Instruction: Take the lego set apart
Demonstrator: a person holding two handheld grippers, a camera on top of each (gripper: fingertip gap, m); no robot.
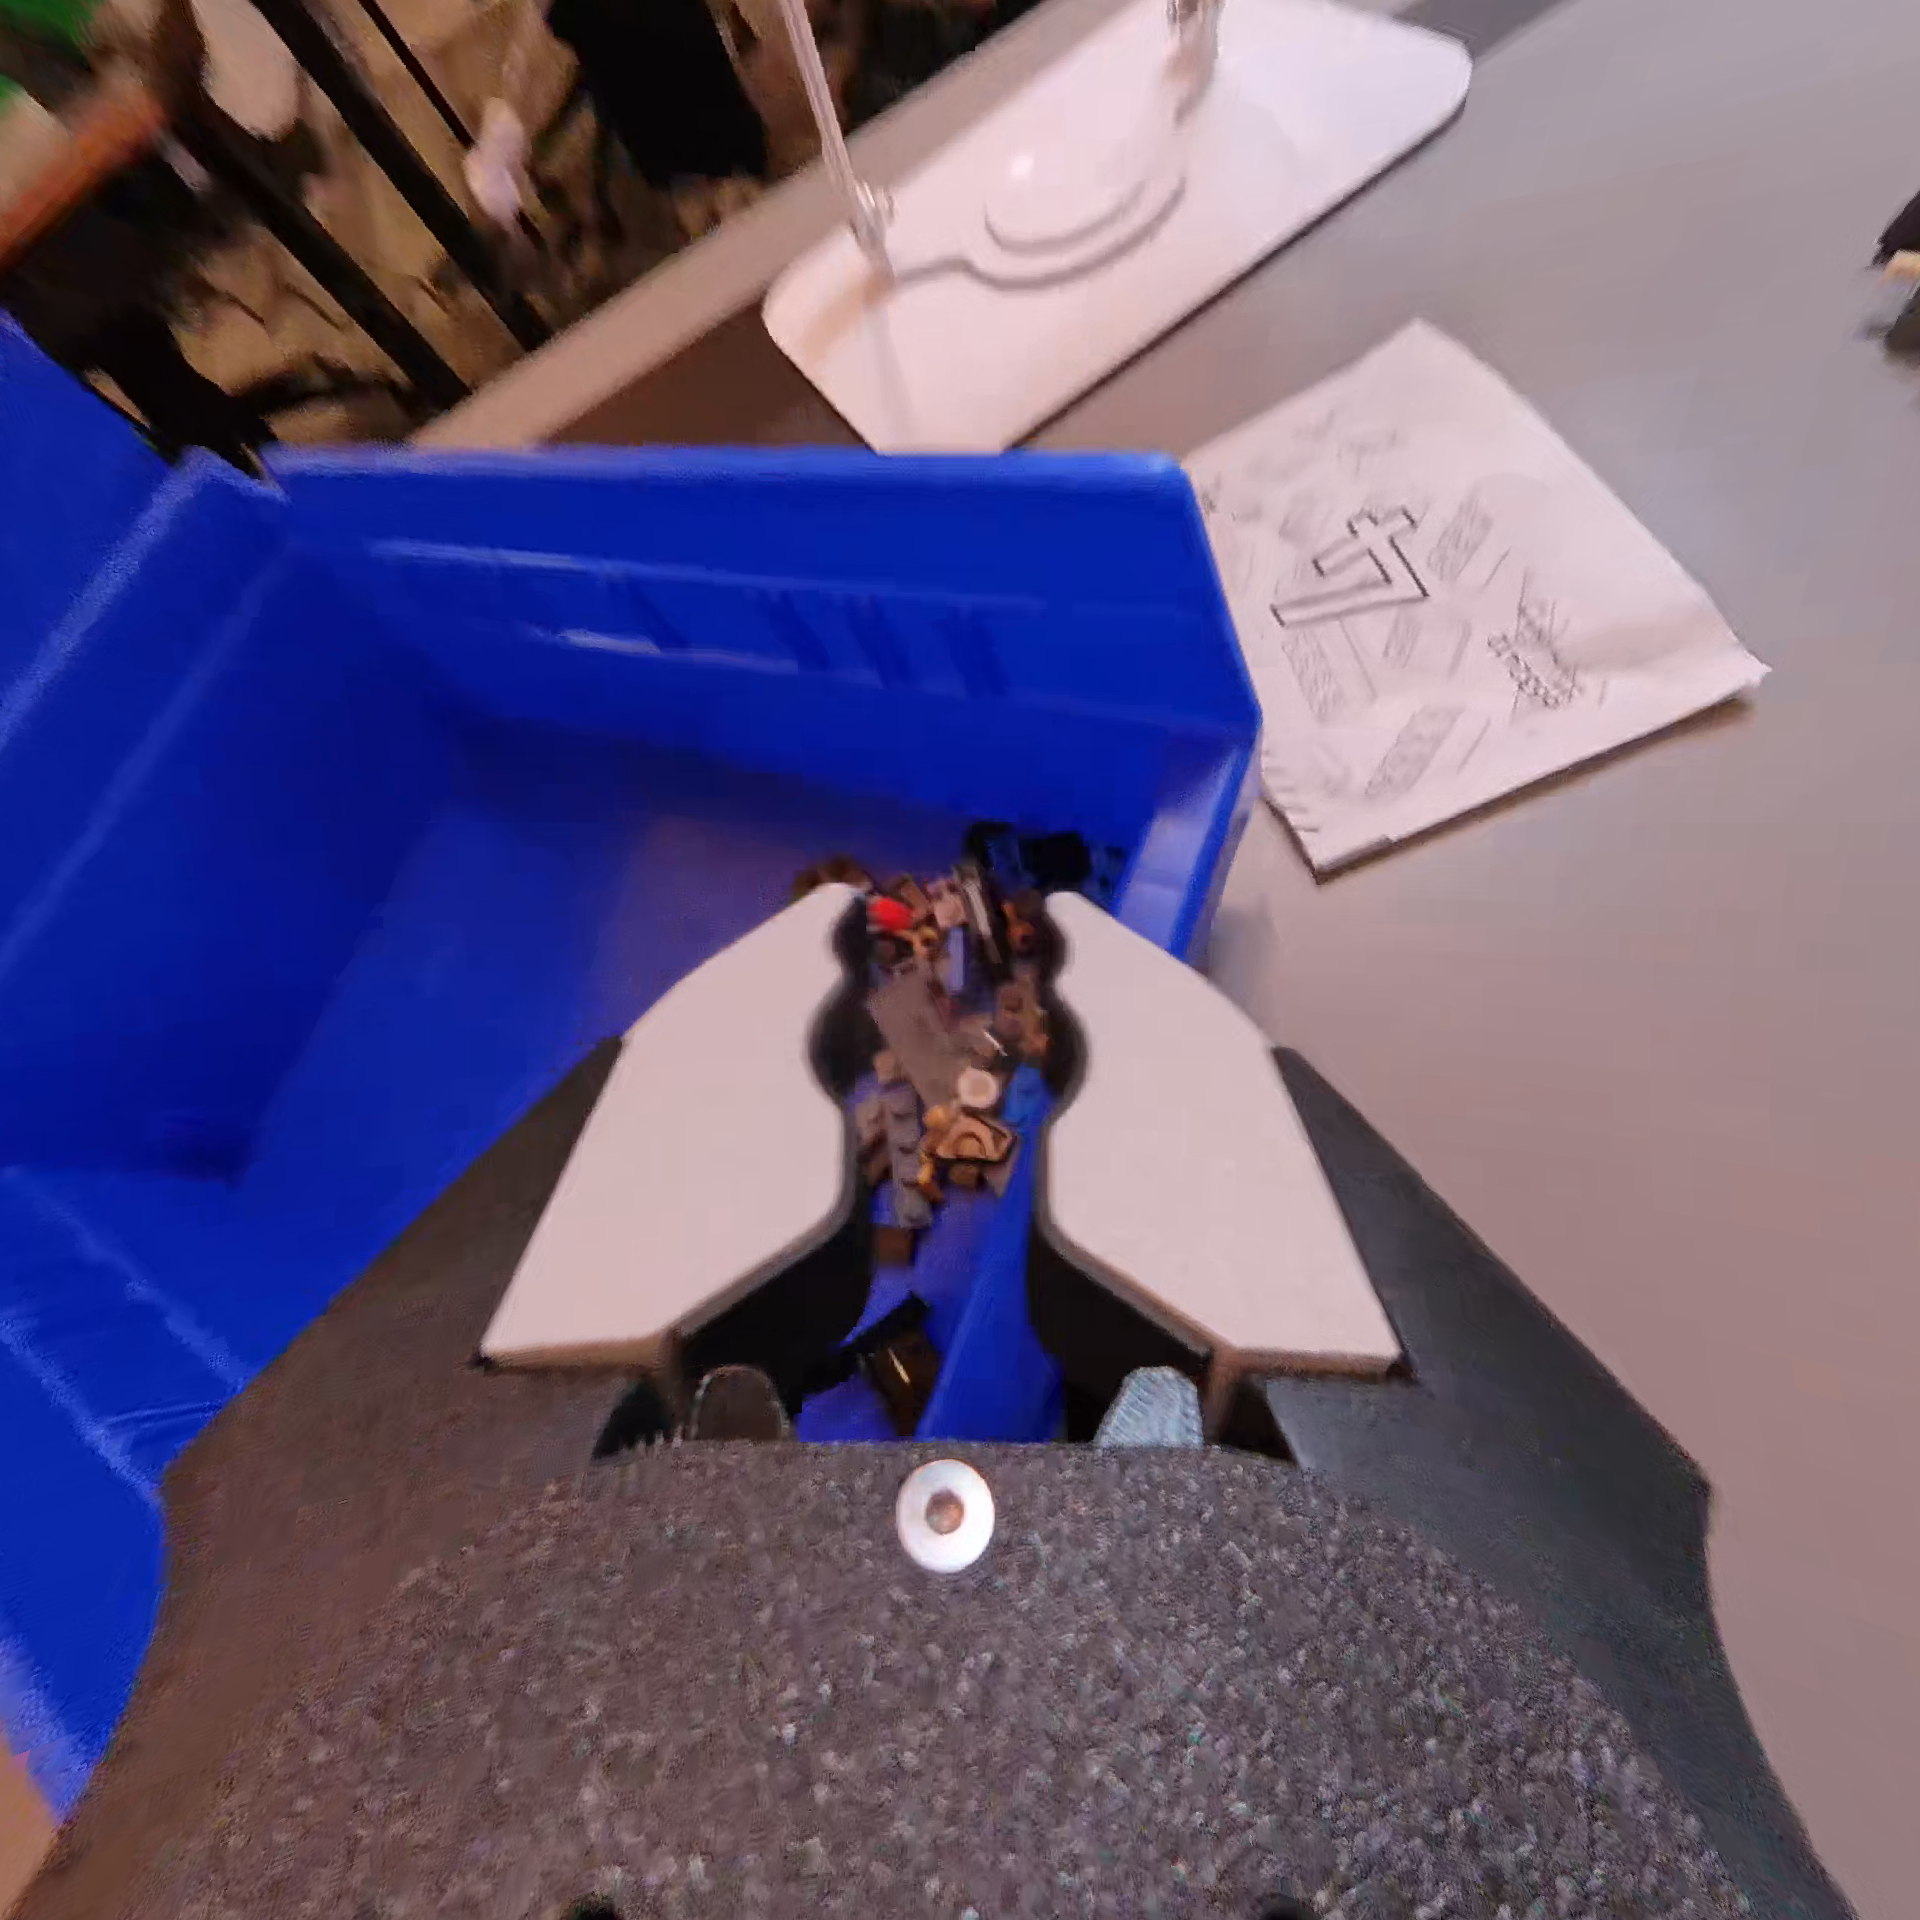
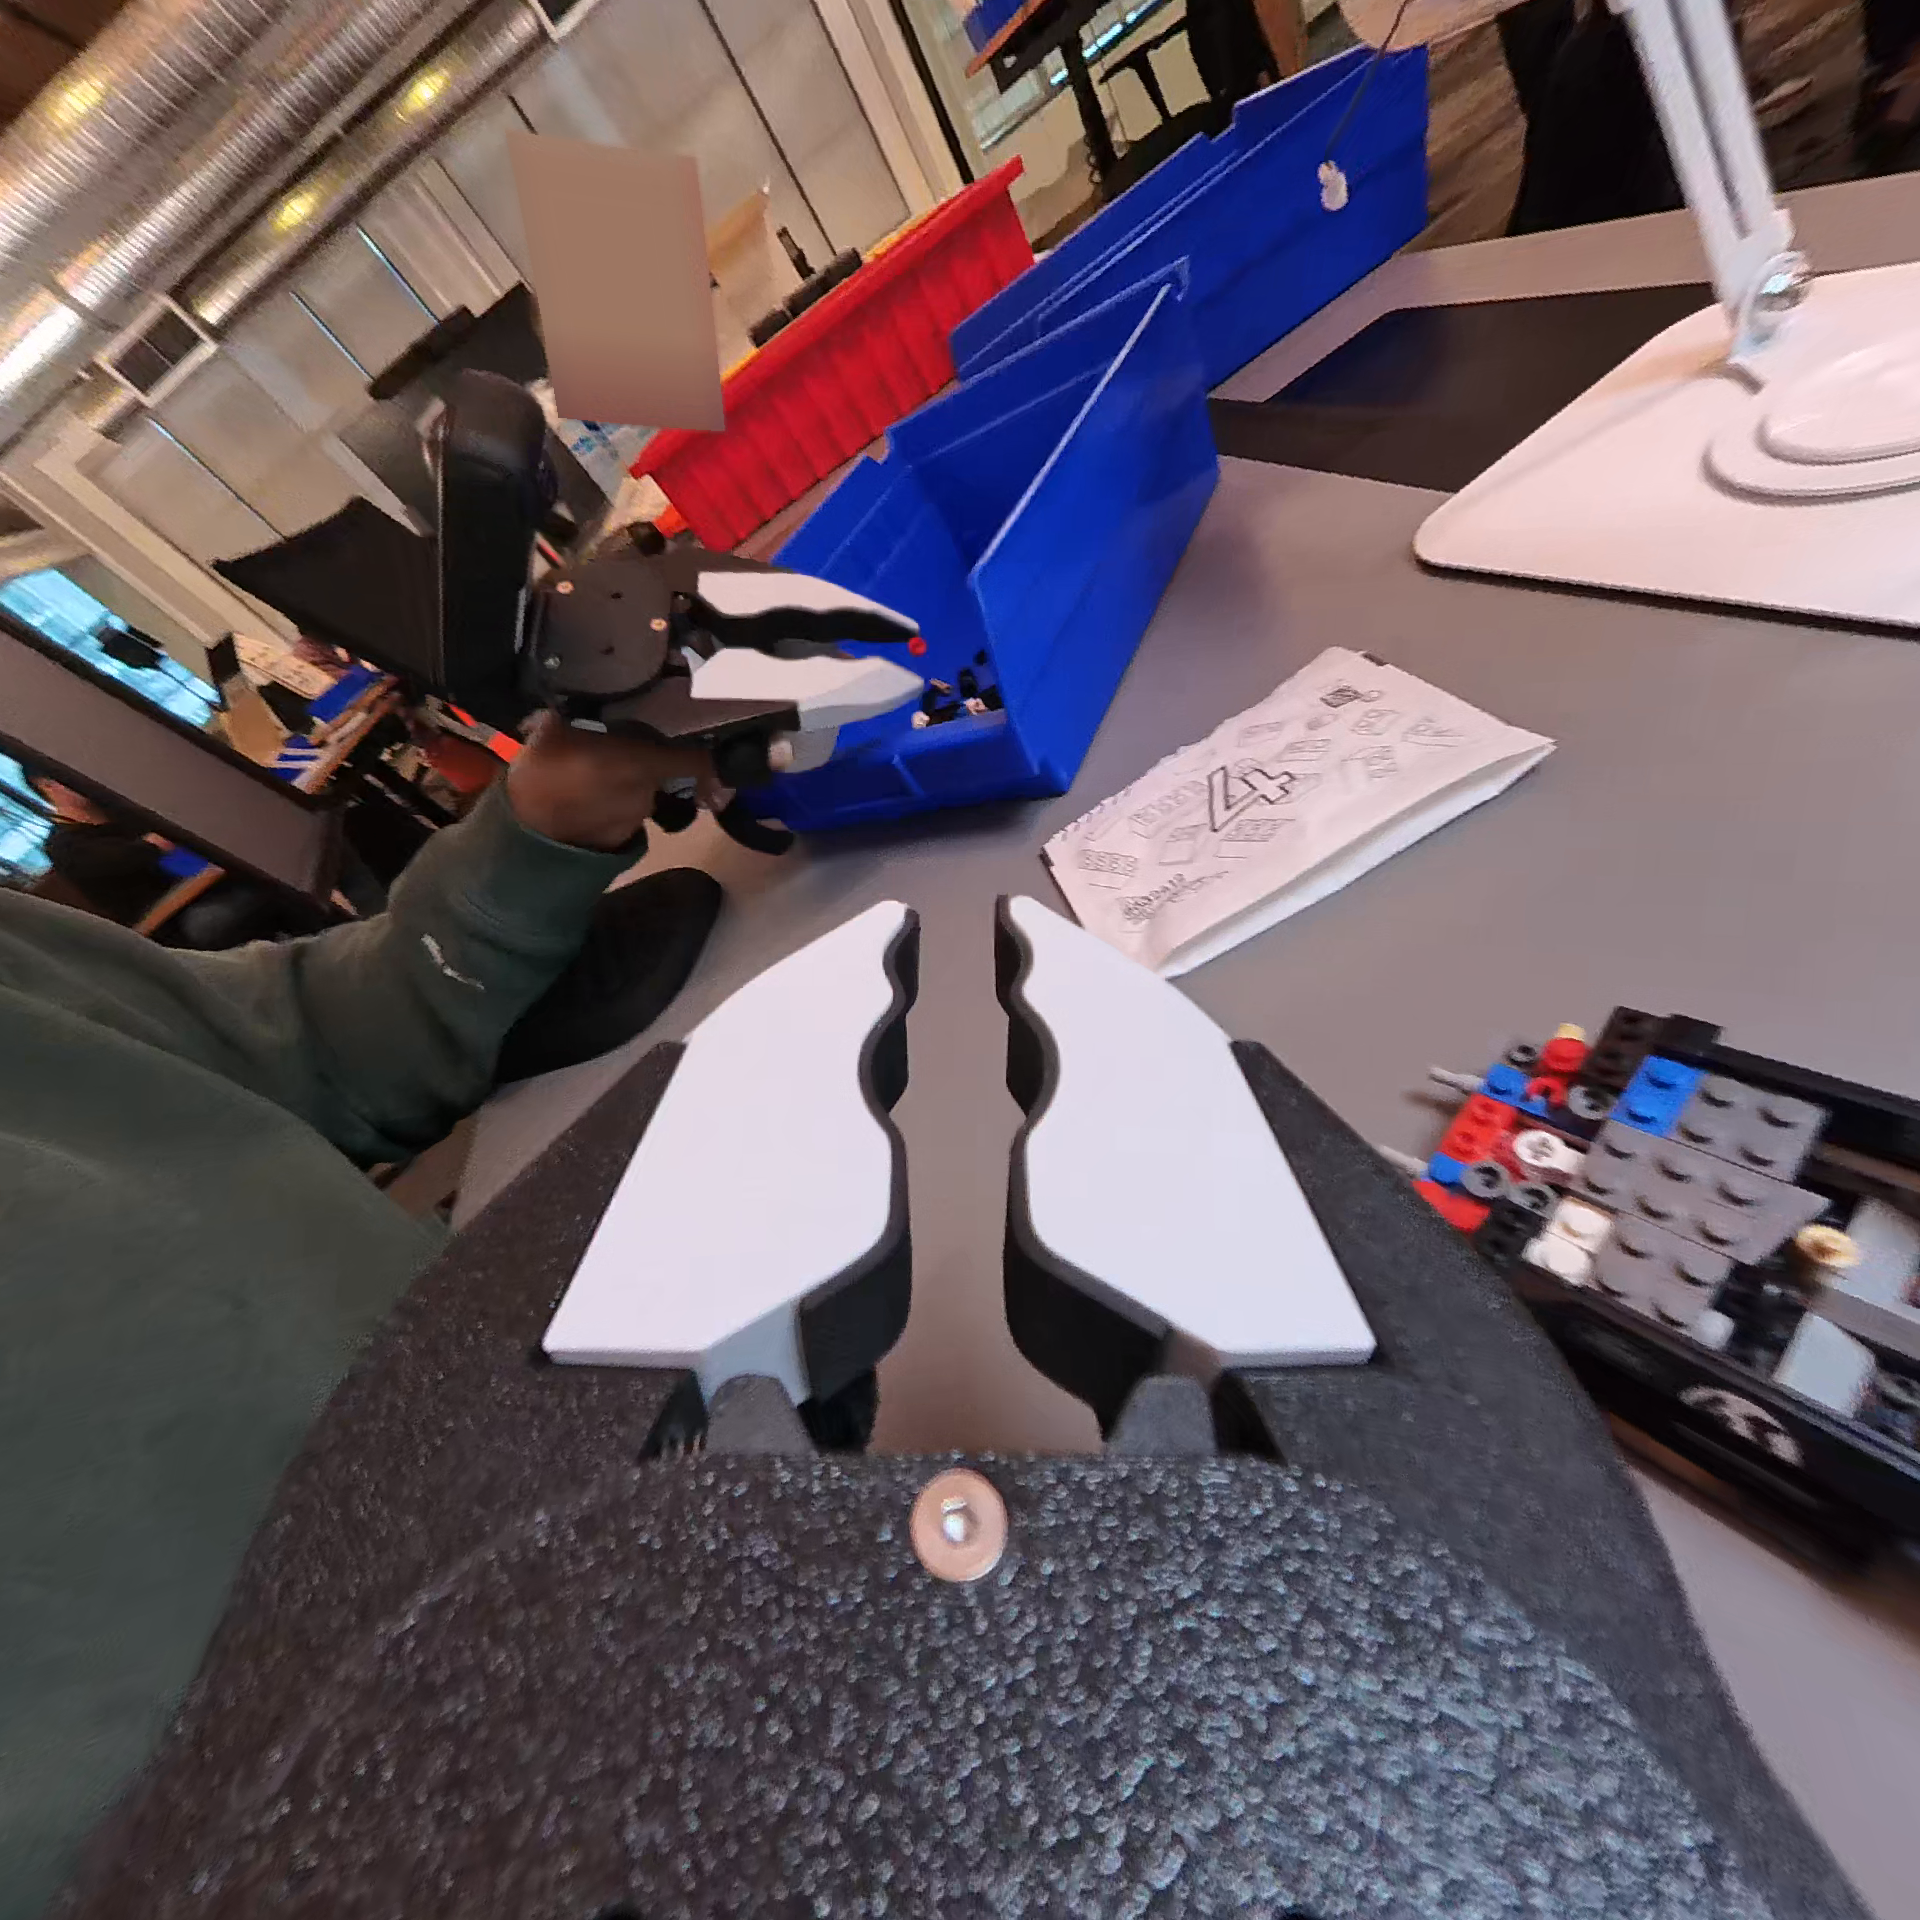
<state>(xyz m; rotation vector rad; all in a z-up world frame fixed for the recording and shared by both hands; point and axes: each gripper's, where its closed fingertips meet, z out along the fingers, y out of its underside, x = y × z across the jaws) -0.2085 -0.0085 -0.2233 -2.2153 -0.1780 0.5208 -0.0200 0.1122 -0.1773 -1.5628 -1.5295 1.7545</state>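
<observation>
My left gripper (image 1: 954,899) hangs open over the near right corner of a blue bin (image 1: 727,488). A pile of loose lego pieces (image 1: 945,1039) lies on the bin floor below its fingers. A small red piece (image 1: 888,914) shows just beyond the tips, and no pad presses on it. The right wrist view shows this gripper (image 2: 914,657) with jaws apart over the bin (image 2: 1081,582) and the red piece (image 2: 916,645) at its tips. My right gripper (image 2: 953,914) is open and empty above the grey table. The part-built lego set (image 2: 1683,1174) lies to its right.
A white paper bag with printed drawings (image 2: 1299,800) lies between the bin and the set. A white lamp base (image 2: 1714,488) stands at the far right. A red bin (image 2: 862,353) and a second blue bin (image 2: 1247,208) stand behind. A person's green sleeve (image 2: 312,987) is at the left. One gripper's finger ends stand about 25 cm off the other's.
</observation>
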